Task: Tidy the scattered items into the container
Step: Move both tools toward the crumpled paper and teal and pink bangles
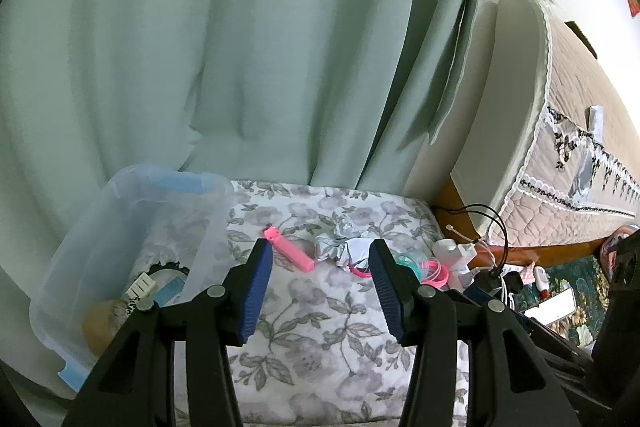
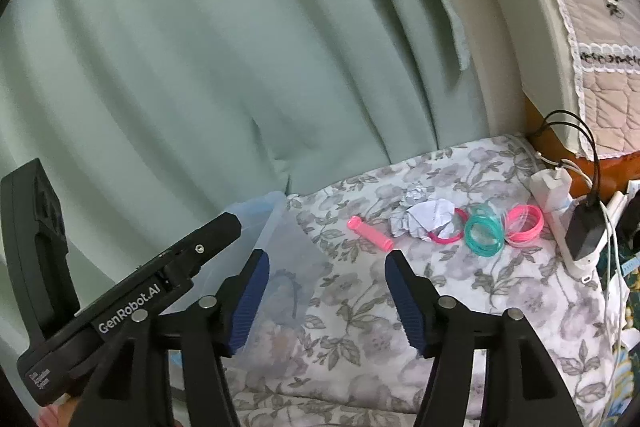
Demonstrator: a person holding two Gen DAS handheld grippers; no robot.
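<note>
Only from left wrist — container [image 1: 120,227] contents visible.

Translucent plastic container [image 1: 120,227], crumpled paper [image 1: 344,243]

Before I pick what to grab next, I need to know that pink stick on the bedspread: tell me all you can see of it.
The pink stick is a slim, smooth bar, plastic by its look, with a rounded knob at its far-left end. It lies flat and slanted on the floral bedspread, between the clear container and the crumpled paper. Nothing grips it.
</note>
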